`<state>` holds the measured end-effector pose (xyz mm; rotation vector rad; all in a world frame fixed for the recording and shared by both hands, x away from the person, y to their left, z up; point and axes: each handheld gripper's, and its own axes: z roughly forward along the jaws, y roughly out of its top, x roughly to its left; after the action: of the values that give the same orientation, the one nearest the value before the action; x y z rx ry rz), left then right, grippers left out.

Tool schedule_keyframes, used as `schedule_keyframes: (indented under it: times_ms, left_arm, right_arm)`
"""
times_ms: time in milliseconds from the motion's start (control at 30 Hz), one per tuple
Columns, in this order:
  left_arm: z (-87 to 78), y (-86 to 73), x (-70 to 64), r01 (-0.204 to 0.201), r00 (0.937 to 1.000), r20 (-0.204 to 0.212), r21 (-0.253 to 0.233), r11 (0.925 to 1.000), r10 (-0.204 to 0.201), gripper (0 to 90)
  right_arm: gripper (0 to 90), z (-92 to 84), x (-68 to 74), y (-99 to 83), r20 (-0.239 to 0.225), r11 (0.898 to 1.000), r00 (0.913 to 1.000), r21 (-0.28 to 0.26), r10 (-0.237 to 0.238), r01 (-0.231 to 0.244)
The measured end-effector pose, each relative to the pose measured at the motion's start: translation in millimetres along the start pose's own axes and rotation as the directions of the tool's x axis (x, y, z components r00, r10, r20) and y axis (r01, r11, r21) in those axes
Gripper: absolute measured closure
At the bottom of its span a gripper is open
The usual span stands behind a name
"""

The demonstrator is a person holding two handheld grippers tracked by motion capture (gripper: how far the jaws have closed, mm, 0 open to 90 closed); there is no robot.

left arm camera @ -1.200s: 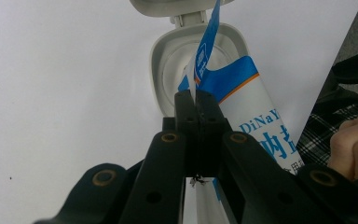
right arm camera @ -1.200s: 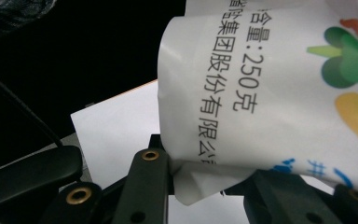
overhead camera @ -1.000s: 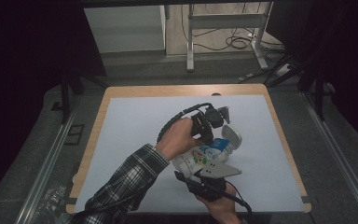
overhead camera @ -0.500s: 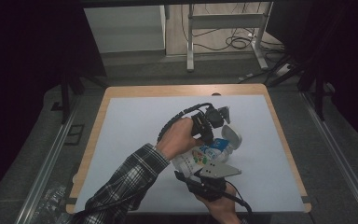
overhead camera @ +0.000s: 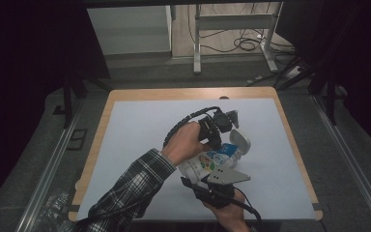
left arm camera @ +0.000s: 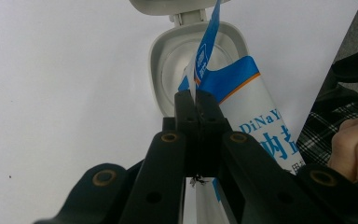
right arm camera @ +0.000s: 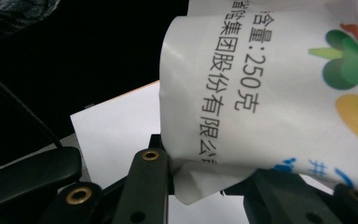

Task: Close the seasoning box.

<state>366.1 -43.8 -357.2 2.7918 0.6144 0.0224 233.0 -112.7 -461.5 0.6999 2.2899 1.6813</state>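
A white and blue printed bag [overhead camera: 211, 159] hangs tilted over the table between my two grippers. My left gripper [overhead camera: 224, 137] is shut on the bag's blue torn top strip [left arm camera: 204, 60]; in the left gripper view the jaws [left arm camera: 196, 98] meet flat on it. Just beyond the strip lies a small white container with its flip lid open [left arm camera: 191, 51] [overhead camera: 240, 140]. My right gripper [overhead camera: 205, 171], under its grey plate, is shut on the bag's crumpled bottom edge [right arm camera: 200, 179]. The bag's printed side [right arm camera: 270, 84] rises above those jaws.
A white sheet covers the wooden table [overhead camera: 174, 94], with bare sheet to the left and behind the hands. A plaid sleeve [overhead camera: 125, 188] crosses the front left. Desk legs and cables [overhead camera: 241, 43] stand on the floor past the far edge.
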Motion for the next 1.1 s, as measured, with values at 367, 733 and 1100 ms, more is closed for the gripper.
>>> schedule_keyframes:
  times_ms: [367,733,1100]
  left_arm:
    - [0.3,0.1,-0.2,0.001,1.0000,0.000,0.001,1.0000,-0.001,89.9]
    - [-0.1,-0.2,-0.2,0.002,1.0000,0.000,0.001,1.0000,-0.002,90.0]
    - [-0.1,0.1,-0.1,0.002,1.0000,0.002,0.002,1.0000,-0.002,90.0]
  right_arm:
    - [75.0,-0.5,0.3,0.3,-0.002,1.000,1.0000,-0.001,0.005,-0.005]
    - [75.0,-0.7,0.7,0.6,-0.002,1.000,1.0000,-0.001,0.004,-0.004]
    - [75.1,-0.9,0.6,0.7,-0.002,1.000,1.0000,-0.003,0.002,-0.002]
